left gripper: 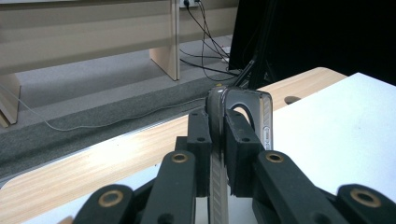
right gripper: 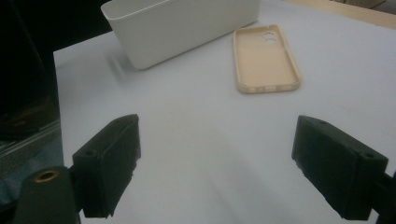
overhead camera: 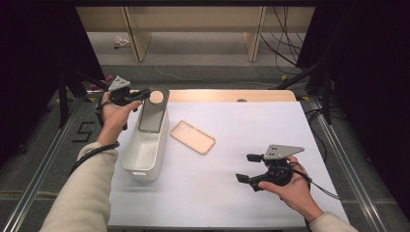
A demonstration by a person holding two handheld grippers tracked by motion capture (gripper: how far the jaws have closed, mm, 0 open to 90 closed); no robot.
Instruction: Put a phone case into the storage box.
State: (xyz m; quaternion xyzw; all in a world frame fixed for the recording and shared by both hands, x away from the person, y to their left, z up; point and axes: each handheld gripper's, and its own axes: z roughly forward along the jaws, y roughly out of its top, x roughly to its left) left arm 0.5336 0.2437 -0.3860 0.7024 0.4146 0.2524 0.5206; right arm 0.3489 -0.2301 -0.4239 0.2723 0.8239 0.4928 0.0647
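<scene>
Your right hand-held gripper (overhead camera: 255, 175) hovers nearest you over the white surface (overhead camera: 241, 203), jaws wide apart and holding nothing. Beyond it a beige phone case (overhead camera: 192, 137) lies flat, inside up, beside the white bin (overhead camera: 145, 150) — and over the bin's far end your left hand-held gripper (overhead camera: 143, 94) is clamped on the edge of a dark phone case (overhead camera: 153, 113).

A: What sort of place is this?

B: A lab or recording room, I'd say. The table (overhead camera: 241, 193) is covered white, with bare wood at its far edge, and black curtains (overhead camera: 372, 72) hang along both sides.

A: Anything else?

B: Loose cables (overhead camera: 285, 43) trail over grey carpet (overhead camera: 203, 46) beyond the far edge, near plain wooden furniture (overhead camera: 193, 19).
</scene>
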